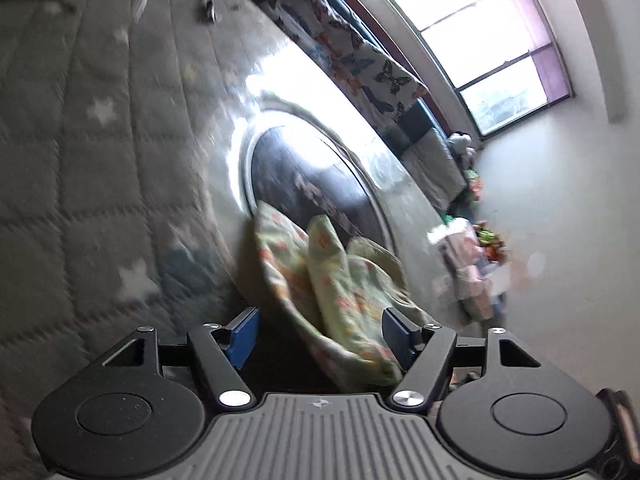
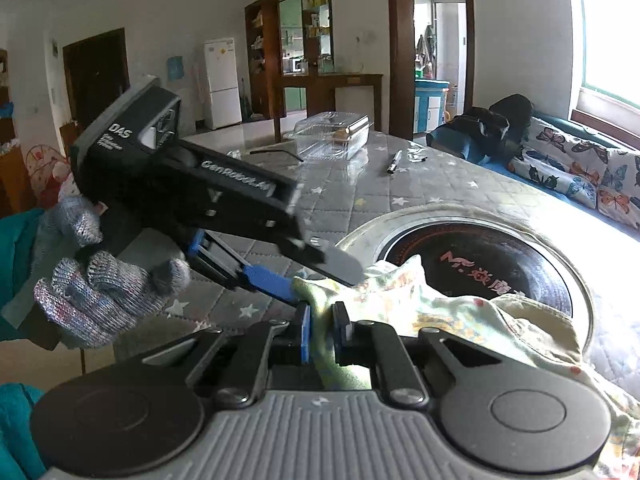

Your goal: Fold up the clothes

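My right gripper (image 2: 322, 330) is clamped on a fold of the garment (image 2: 460, 312), a pale green cloth with an orange and yellow flower print. The blue pad and the black pad are squeezed together on the cloth, which runs down between them toward the camera. From there the garment spreads to the right, over the near edge of a round black cooktop (image 2: 480, 264) with red lettering, set in a shiny metal ring in the table (image 2: 360, 200). The table is covered by a grey quilted cloth with small stars.

My left gripper (image 1: 320, 334) has its jaws standing wide apart. In its own view the garment (image 1: 336, 280) lies bunched between the two fingers, closer to the right-hand one, and I cannot see either pad pressing on it. This view is blurred and tilted. In the right wrist view that gripper (image 2: 308, 276) comes in from the left, held by a hand in a grey knitted glove (image 2: 100, 288); its blue finger (image 2: 268, 278) and its black one reach the near left end of the cloth, just above my right gripper.

At the far end of the table sit a clear plastic box (image 2: 332, 136) and a pen (image 2: 394, 162), well apart from the garment. To the far right, beside the table, is a sofa with a butterfly-print cover (image 2: 580, 176), under a window (image 1: 480, 40).
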Action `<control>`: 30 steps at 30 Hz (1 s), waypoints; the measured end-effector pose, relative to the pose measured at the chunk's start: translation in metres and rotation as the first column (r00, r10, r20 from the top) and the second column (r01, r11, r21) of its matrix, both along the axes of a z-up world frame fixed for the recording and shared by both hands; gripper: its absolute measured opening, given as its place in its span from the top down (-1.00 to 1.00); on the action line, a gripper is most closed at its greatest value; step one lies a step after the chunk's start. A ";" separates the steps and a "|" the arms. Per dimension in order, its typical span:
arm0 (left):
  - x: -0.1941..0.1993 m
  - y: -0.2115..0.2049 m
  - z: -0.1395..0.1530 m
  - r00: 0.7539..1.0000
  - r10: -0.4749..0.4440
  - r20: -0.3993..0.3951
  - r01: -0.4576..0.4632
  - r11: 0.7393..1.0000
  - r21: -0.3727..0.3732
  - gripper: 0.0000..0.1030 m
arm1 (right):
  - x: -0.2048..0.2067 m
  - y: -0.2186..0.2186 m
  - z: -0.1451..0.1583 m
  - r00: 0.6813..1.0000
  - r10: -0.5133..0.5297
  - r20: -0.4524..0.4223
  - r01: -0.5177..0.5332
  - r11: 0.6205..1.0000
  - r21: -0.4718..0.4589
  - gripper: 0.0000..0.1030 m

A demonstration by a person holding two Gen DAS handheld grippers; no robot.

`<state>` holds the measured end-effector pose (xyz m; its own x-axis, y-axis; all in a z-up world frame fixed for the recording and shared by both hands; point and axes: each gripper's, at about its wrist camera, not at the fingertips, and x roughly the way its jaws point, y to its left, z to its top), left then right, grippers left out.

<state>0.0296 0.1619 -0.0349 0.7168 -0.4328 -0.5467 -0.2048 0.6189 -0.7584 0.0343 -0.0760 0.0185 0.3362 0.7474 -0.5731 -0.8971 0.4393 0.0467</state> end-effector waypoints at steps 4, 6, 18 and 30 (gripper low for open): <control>0.010 -0.007 -0.004 1.000 -0.021 0.000 0.021 0.999 -0.026 -0.38 | -0.004 0.002 0.000 1.000 0.008 0.011 -0.007 1.000 -0.011 0.81; 0.016 -0.009 -0.005 1.000 -0.030 -0.001 0.030 0.999 -0.033 -0.38 | -0.005 0.002 0.001 1.000 0.006 0.011 -0.006 1.000 -0.009 0.81; 0.027 -0.014 -0.007 0.999 -0.038 -0.005 0.038 0.999 0.004 0.62 | -0.005 0.000 -0.003 1.000 0.018 0.000 -0.018 1.000 -0.008 0.80; 0.028 -0.016 -0.010 0.999 -0.046 -0.021 0.047 0.997 0.064 0.81 | 0.026 -0.063 -0.006 0.969 -0.238 -0.060 0.238 0.971 0.001 0.60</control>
<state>0.0580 0.1460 -0.0452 0.6856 -0.4290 -0.5882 -0.1890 0.6754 -0.7129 0.0607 -0.1387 0.0129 0.4705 0.6545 -0.5918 -0.7624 0.6392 0.1009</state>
